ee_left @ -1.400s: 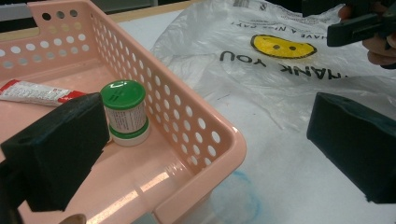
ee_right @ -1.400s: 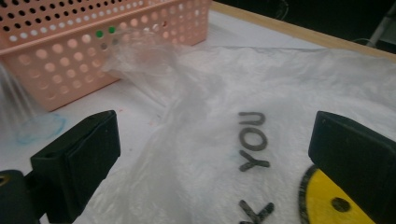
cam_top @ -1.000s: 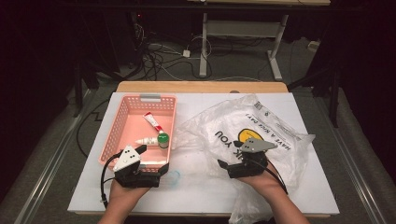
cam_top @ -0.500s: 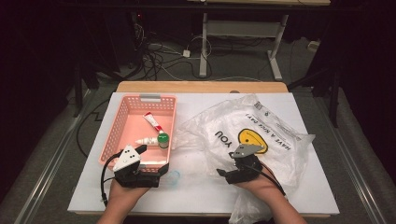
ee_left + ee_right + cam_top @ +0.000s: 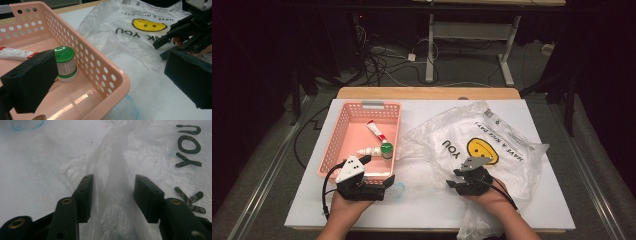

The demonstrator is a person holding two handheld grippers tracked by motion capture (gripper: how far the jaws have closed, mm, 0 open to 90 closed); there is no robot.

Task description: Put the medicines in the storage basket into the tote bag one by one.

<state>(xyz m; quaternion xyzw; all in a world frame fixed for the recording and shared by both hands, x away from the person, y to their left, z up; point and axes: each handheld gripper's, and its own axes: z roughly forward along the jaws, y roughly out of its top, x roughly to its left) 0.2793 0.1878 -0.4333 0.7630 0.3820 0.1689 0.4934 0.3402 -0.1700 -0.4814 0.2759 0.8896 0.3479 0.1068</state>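
Right gripper (image 5: 113, 195), jaws apart, straddles a raised fold of the plastic bag (image 5: 117, 170) on the table.

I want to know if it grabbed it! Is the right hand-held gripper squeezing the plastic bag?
Apart. In the right gripper view the right hand-held gripper straddles a raised bag fold, gaps showing beside both jaws.

Both grippers are black, blocky frames of bars and links. The left gripper (image 5: 377, 180) carries a pale grey three-cornered plate with dark dots on top, and a black cable loops from its rear. Its own camera shows two thick, matte black rectangular pads (image 5: 32, 80). The right gripper (image 5: 460, 176) bears a darker grey three-cornered plate; its jaws are flat black arms with brass-coloured rivets. Both forearms are bare, without sleeves.
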